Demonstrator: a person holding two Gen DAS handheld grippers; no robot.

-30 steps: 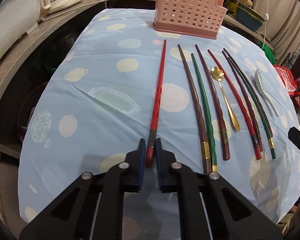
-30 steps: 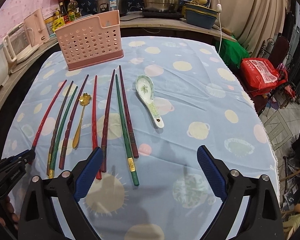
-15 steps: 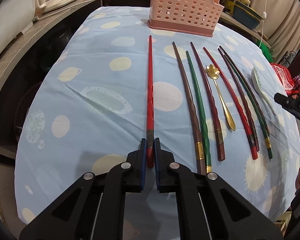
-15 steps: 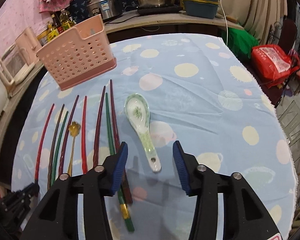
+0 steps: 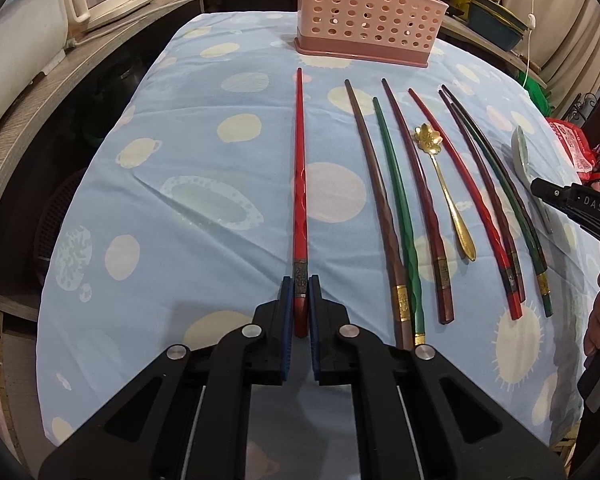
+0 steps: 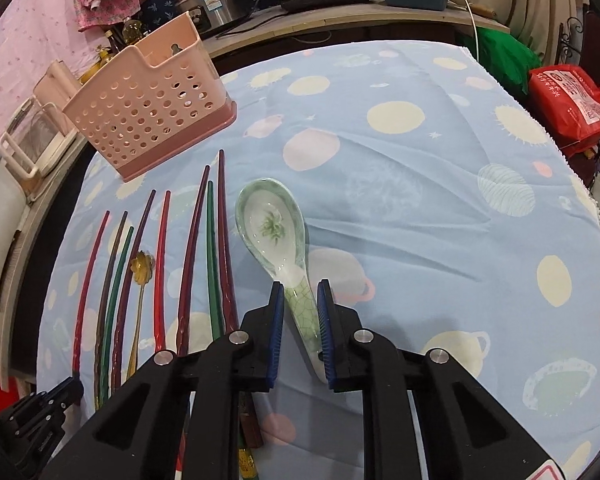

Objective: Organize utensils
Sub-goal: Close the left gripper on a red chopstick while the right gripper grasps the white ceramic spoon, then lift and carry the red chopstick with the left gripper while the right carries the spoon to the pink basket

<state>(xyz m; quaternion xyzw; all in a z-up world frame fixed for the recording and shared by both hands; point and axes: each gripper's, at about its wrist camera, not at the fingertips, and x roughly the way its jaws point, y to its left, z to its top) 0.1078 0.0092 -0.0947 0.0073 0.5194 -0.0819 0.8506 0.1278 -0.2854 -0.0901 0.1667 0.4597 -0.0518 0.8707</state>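
The left gripper (image 5: 300,308) is pinching the thick end of a red chopstick (image 5: 300,184) lying on the blue cloth (image 5: 180,200), apart from the other chopsticks. The right gripper (image 6: 298,320) is closing its jaws around the glazed handle of a ceramic spoon (image 6: 276,236), beside the row, the pads not clearly pressing yet. The crackled handle is looking slick, tapered and curved, so it may be slipping out. The perforated pink plastic basket (image 5: 364,12) is standing beyond the utensils
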